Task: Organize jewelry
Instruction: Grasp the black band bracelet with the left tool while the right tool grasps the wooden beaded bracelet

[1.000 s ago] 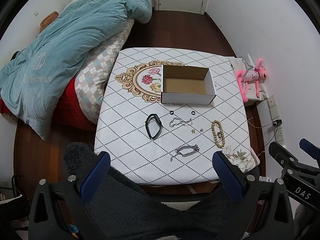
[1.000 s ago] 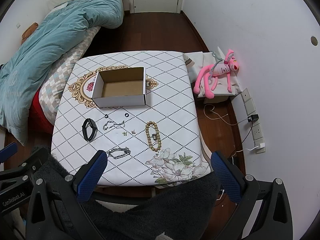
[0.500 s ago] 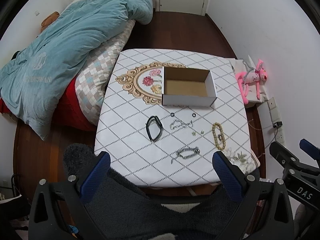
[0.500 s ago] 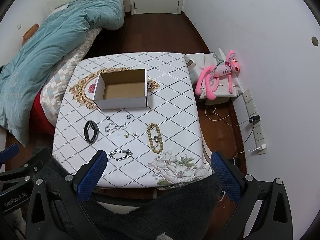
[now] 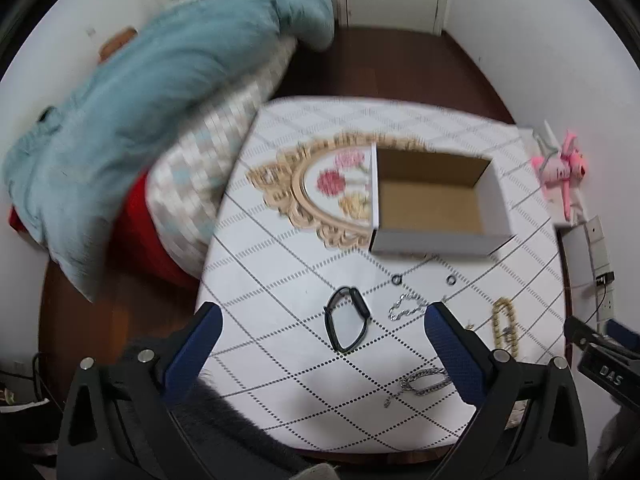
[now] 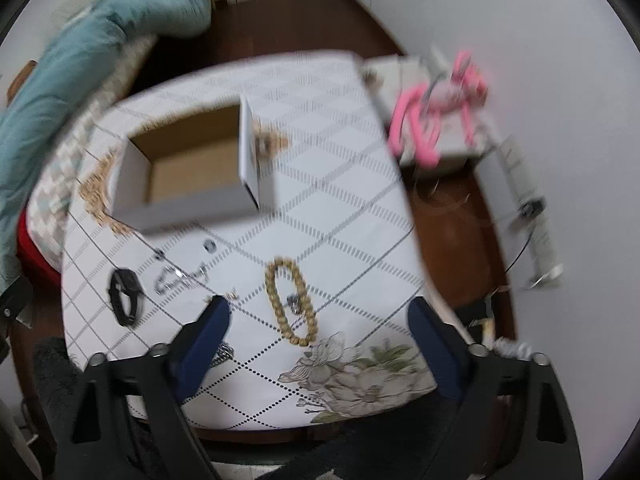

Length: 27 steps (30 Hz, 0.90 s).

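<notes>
While lower than before — both tools (image 5: 320,320) (image 6: 318,316).

I am in a bedroom at home. A bed (image 5: 168,184) with a rumpled teal duvet (image 5: 160,92) and checked bedding stands just beside the small table (image 5: 280,360) with its diamond-print, flowered cloth. A dark wooden floor (image 5: 400,64), white walls, a pink plush toy (image 6: 436,108) and a wall socket (image 5: 596,240) surround it.

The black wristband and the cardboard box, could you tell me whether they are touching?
Apart. The left wrist view shows the black wristband lying nearer the camera than the cardboard box, with bare tablecloth between them.
</notes>
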Tool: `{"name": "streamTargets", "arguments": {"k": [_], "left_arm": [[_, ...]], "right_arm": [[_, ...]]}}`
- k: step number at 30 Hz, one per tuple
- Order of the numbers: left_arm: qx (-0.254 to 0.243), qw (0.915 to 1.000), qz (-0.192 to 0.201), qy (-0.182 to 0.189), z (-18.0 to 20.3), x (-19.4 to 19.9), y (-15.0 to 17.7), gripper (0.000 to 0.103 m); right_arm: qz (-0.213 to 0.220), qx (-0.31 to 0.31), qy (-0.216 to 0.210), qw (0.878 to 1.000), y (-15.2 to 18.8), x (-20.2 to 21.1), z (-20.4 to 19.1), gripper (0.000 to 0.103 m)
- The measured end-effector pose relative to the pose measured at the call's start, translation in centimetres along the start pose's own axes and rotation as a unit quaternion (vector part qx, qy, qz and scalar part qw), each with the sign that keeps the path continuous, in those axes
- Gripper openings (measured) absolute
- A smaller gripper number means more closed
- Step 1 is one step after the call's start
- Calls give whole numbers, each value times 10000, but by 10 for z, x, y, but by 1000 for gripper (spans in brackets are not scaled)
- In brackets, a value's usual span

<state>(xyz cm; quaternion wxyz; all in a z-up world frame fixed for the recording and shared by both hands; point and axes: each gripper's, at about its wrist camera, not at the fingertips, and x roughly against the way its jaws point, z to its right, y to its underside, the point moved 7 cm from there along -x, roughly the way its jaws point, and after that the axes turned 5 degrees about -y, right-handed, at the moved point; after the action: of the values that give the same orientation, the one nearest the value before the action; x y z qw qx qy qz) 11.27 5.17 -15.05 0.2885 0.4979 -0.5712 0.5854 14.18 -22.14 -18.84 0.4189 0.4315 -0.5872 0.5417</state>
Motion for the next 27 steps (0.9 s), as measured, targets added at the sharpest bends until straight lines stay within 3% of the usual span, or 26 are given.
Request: {"name": "streamTargets", "arguments": {"k": [5,13,17,19,21,23,24,27], "left_arm": [[57,9980,-622,40,-4,-57,22,84],[166,9916,-1238,328,-2,-110,54,58],[97,9903,-1333,390,4,-127,57,46],[31,9900,-1352,411,8,-135,58,29],[-66,9911,-1274,370,11,-139,57,23],[-211,9923,-1169,361,17,-140,54,8],[-214,9923,-1169,343,18,-139,55,5],[-289,9939,-1039,226,20,-134,52,4]], "right_arm": [[-553,-240,-19,9982,25,-71,13,72],[-836,-417,-43,9956,52,-115,22,50],[-689,-341,1,9970,53,-118,19,44],[-606,-326,2,9976,52,-118,17,39],[-512,-273,16,9983,52,-116,11,32],[-423,-209,17,9989,51,-114,5,22],[-382,-169,24,9991,50,-113,1,11],[-345,-170,-28,9993,50,-111,-5,10]]}}
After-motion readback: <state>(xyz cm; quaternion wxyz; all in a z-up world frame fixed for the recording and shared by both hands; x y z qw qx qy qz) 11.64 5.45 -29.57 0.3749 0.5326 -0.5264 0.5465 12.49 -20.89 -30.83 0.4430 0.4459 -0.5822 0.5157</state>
